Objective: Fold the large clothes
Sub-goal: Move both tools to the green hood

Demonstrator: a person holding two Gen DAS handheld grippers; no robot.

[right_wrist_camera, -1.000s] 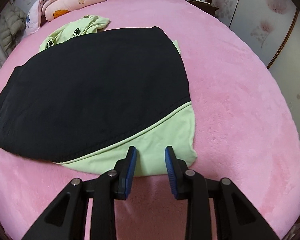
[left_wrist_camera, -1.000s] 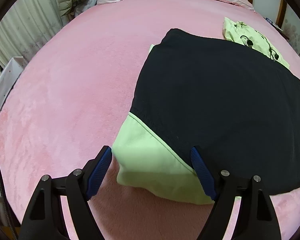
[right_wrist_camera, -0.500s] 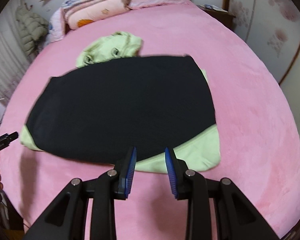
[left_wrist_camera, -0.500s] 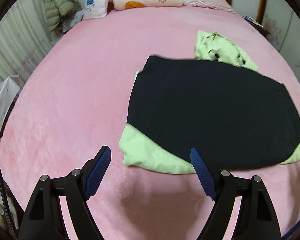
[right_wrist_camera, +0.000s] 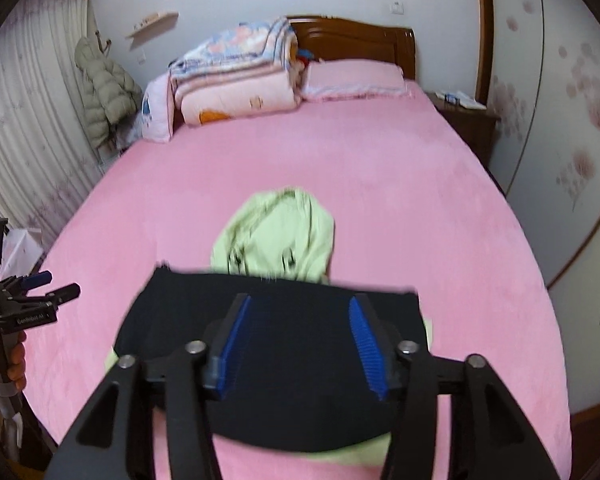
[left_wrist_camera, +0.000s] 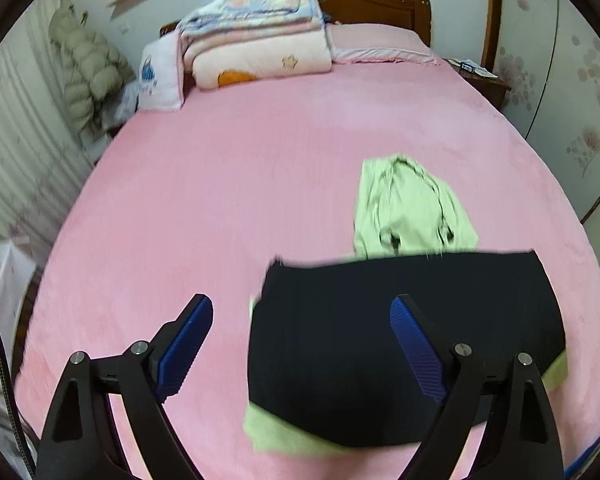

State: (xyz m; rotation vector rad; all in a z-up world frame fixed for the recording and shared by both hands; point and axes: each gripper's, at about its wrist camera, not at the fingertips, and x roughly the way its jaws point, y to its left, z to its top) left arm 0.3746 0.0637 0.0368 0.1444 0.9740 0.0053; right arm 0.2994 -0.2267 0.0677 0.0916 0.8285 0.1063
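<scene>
A folded hooded garment lies flat on the pink bed (left_wrist_camera: 240,168), its black body (left_wrist_camera: 380,340) uppermost and light green edges showing at the near corners. Its light green hood (left_wrist_camera: 412,208) sticks out on the far side. My left gripper (left_wrist_camera: 300,308) hangs high above the garment's left part, jaws opening, nothing between them. My right gripper (right_wrist_camera: 300,304) hovers over the black body (right_wrist_camera: 172,320) below the hood (right_wrist_camera: 276,236), jaws also opening and empty. The left gripper (right_wrist_camera: 48,284) and the hand (right_wrist_camera: 16,360) holding it show at the left edge of the right wrist view.
Stacked quilts (left_wrist_camera: 256,40) and a pink pillow (left_wrist_camera: 376,44) sit at the wooden headboard (right_wrist_camera: 352,36). A puffer jacket (left_wrist_camera: 88,68) hangs by the curtain on the left. A nightstand (left_wrist_camera: 480,76) stands at the far right. A white bag (left_wrist_camera: 8,276) is beside the bed.
Both grippers rose and drew back from the garment's near green corners, so the whole bed is in view. The right jaws spread much wider; the left spread slightly.
</scene>
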